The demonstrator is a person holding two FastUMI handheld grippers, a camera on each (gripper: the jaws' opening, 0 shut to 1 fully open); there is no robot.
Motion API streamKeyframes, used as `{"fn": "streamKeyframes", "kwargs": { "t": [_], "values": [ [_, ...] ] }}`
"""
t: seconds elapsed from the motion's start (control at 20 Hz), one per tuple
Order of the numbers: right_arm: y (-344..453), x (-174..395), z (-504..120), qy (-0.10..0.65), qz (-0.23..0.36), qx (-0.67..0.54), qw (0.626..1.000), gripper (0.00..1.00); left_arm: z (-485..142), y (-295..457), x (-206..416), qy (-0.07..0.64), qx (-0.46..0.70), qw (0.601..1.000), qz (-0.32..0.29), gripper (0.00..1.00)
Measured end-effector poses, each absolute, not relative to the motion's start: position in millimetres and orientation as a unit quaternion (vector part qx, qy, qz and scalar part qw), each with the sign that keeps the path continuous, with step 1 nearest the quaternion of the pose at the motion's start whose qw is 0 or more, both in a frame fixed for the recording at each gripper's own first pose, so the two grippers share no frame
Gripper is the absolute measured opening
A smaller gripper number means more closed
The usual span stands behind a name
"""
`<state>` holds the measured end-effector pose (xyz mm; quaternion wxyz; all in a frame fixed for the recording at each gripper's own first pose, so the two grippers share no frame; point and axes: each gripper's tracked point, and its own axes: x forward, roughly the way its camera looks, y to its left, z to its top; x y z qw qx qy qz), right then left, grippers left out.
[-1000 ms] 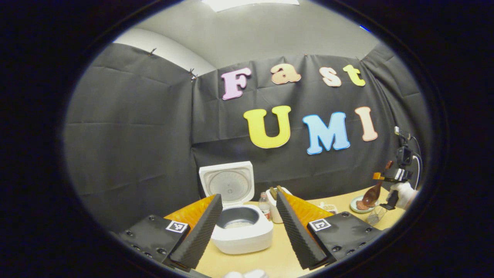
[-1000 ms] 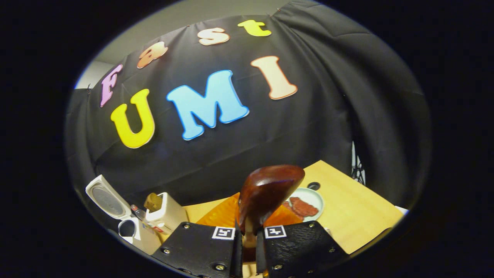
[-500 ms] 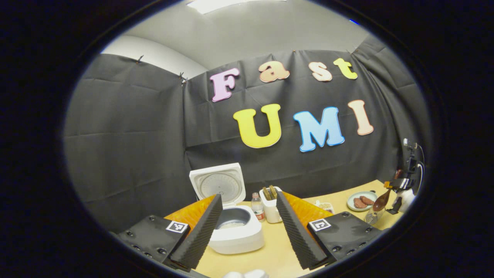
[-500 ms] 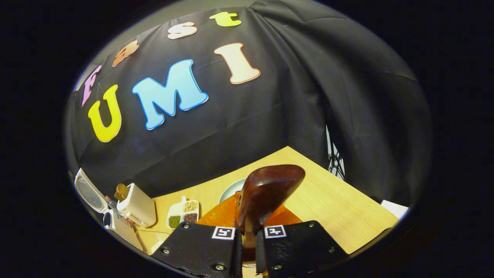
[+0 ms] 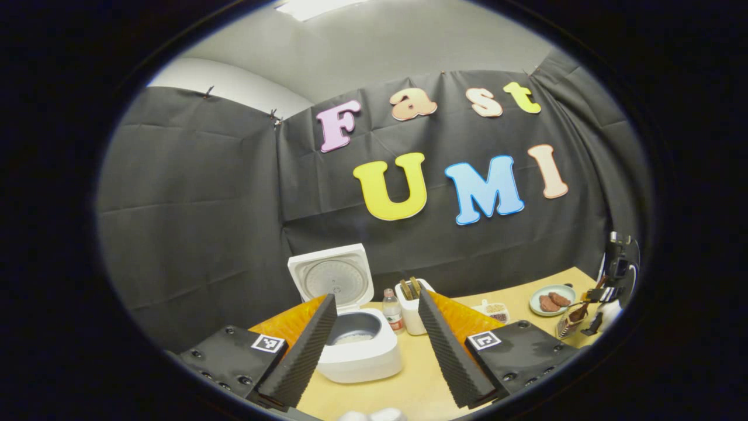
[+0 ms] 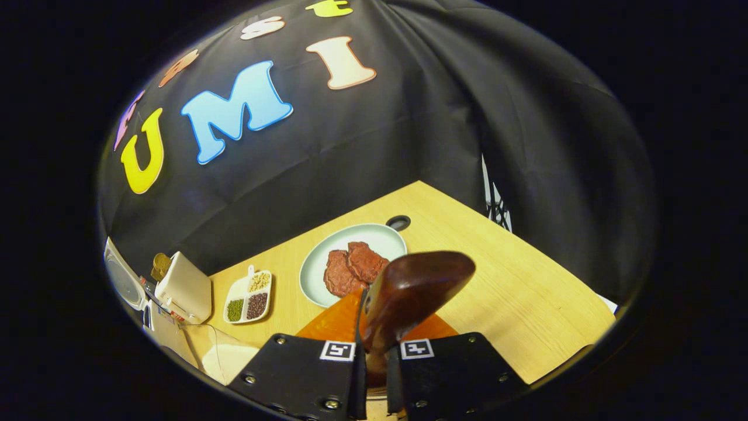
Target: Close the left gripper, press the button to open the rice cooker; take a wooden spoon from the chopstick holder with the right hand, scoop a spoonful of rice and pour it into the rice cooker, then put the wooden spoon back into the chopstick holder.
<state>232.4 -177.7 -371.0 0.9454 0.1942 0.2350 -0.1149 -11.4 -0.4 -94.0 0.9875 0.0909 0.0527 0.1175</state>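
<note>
Dark wood fills the near part of the right gripper view: the wooden spoon (image 6: pixel 409 289) stands up between the fingers of the right gripper (image 6: pixel 374 365), which are drawn narrow and clamp its handle from both sides. The bowl of the spoon is seen from its back, so whether it carries rice cannot be told. Beyond the spoon, on the table (image 6: pixel 526 304), a plate of meat patties (image 6: pixel 350 260) lies just behind it, a small divided dish of grains (image 6: pixel 248 295) sits further left, and the chopstick holder (image 6: pixel 184 289) stands past that, with the rice cooker's raised lid at the far left edge.

In the left gripper view the left gripper (image 5: pixel 374 345) holds nothing, its fingers spread wide. Between them, further off, sits the rice cooker (image 5: pixel 359 345), lid up, pale rice visible in its pot; a small bottle (image 5: pixel 390 307) and the holder stand just right of it. Far to the right of the cooker the right gripper dips the spoon at a clear container (image 5: pixel 565 326).

The risks, as a judgement: the narrow handle could twist in the grip while digging in, tipping the light container or spilling grains on the long carry back to the cooker.
</note>
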Motion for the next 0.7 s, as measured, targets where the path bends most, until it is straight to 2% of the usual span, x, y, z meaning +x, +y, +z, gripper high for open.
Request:
{"fn": "streamKeyframes", "kwargs": {
  "t": [0.15,0.25,0.3,0.35,0.5,0.55,0.6,0.65,0.7],
  "values": [
    [-179.3,232.3,-372.7,0.240,-0.117,0.202,0.942,0.14,-95.9,0.6,-10.7,0.055,0.091,0.988,0.116,1.00],
    [-177.3,225.2,-372.6,0.253,-0.115,0.206,0.938,0.18,-93.2,1.5,-11.1,0.051,0.092,0.988,0.114,1.00],
    [-174.9,222.8,-373.1,0.258,-0.109,0.213,0.936,0.27,-93.5,0.3,-10.2,0.049,0.090,0.989,0.109,1.00],
    [-174.2,218.3,-367.8,0.256,-0.112,0.218,0.935,0.31,-93.4,0.8,-9.8,0.048,0.088,0.989,0.108,1.00],
    [-188.6,200.9,-321.6,0.214,-0.125,0.150,0.957,0.98,-92.4,12.6,-10.9,0.045,0.076,0.990,0.110,0.98],
    [-187.0,194.1,-300.1,0.201,-0.121,0.127,0.964,0.98,-90.0,17.6,-9.0,0.041,0.073,0.990,0.111,0.95],
    [-183.5,186.2,-276.4,0.183,-0.114,0.107,0.971,0.98,-87.4,22.7,-5.7,0.039,0.071,0.990,0.112,1.00],
    [-175.7,180.5,-252.1,0.167,-0.101,0.092,0.976,0.98,-85.8,29.6,-2.9,0.034,0.069,0.990,0.114,0.95],
    [-167.6,173.6,-229.4,0.150,-0.088,0.078,0.982,0.98,-83.3,36.0,2.0,0.031,0.066,0.991,0.114,0.96]
  ]
}}
